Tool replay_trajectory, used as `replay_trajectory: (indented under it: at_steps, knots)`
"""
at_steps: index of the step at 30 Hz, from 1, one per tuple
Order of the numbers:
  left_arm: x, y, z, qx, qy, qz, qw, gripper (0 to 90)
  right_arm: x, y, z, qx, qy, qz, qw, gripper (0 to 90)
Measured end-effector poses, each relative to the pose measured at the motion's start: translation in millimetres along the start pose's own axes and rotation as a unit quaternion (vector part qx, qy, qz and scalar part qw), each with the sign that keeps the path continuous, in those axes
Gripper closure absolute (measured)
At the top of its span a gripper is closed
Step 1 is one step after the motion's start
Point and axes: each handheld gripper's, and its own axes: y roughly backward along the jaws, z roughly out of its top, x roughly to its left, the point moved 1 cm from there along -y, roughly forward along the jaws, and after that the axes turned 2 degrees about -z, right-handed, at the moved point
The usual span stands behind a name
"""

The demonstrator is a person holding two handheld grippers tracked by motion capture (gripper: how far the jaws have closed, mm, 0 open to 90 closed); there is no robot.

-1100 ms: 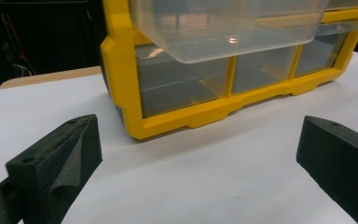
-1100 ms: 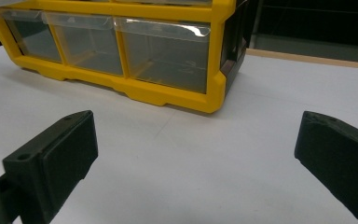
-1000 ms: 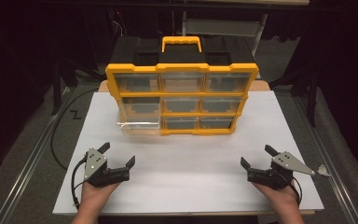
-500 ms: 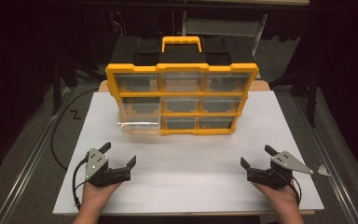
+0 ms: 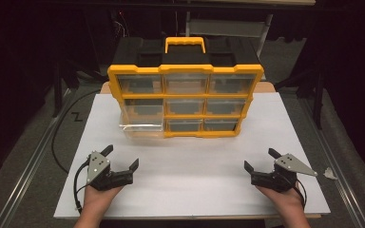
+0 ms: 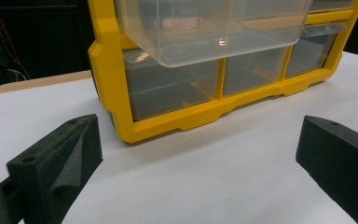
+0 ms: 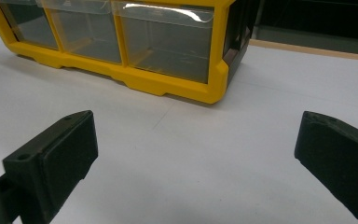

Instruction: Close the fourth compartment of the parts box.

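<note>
A yellow and black organiser box (image 5: pixel 185 85) with clear drawers stands upright at the back middle of the white table top (image 5: pixel 195 156). Its middle-left clear drawer (image 5: pixel 141 129) sticks out toward me; in the left gripper view this drawer (image 6: pixel 214 28) overhangs the yellow frame (image 6: pixel 116 93). My left gripper (image 5: pixel 121 159) rests near the front left, open, nothing between its jaws. My right gripper (image 5: pixel 261 159) rests at the front right, open and empty too. The box's right bottom corner (image 7: pixel 214 88) lies ahead of the right gripper, well apart.
A small pale scrap (image 5: pixel 330 174) lies at the table's right edge by the right gripper's grey plate. A black cable (image 5: pixel 59 137) runs on the floor at the left. Dark stands and chairs surround the table. Bare white surface stretches between the two grippers.
</note>
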Motion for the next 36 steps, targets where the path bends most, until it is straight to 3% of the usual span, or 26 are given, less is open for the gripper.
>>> replay_trajectory:
  at_steps: [21,36]
  knots:
    - [1.4,1.3,-1.0,0.002,0.006,0.0,1.0,8.9,1.3,-0.5,0.9,0.002,0.0,-0.001,1.0,0.7]
    - [1.1,4.9,-0.8,-0.007,0.004,0.003,1.0,24.1,4.1,-1.3,1.7,0.011,0.014,-0.003,0.9998,0.7]
